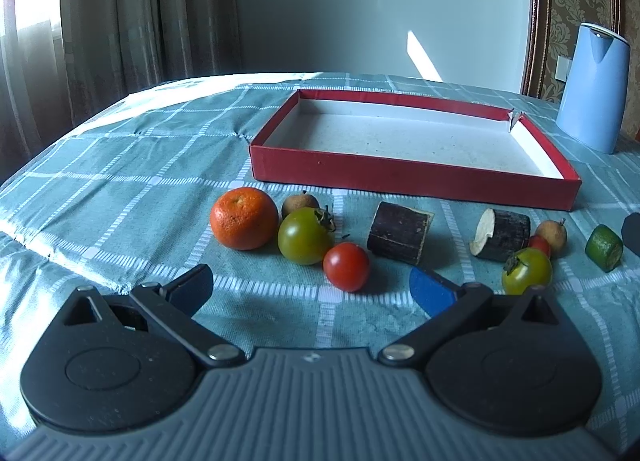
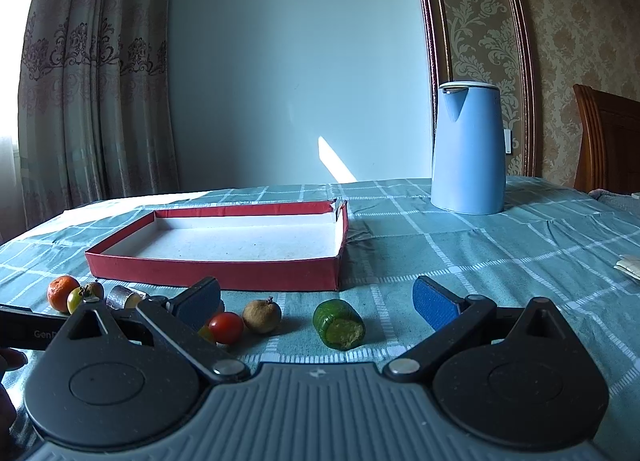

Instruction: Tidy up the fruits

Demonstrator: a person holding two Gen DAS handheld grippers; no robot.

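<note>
- Both grippers, left gripper and right gripper, gape wide and hold nothing, low over the cloth in front of the box.
- Orange, largest, lies before the box's left corner, ahead-left of the left gripper; I judge it may roll if nudged.
- Red tomato lies just ahead of the left gripper's gap and could squash under a hard squeeze.
- Green piece lies just ahead of the right gripper's gap, on its curved side.

Black gripper, blue pads

The right gripper's left finger hides part of a yellowish fruit, perhaps a tomato.
</note>
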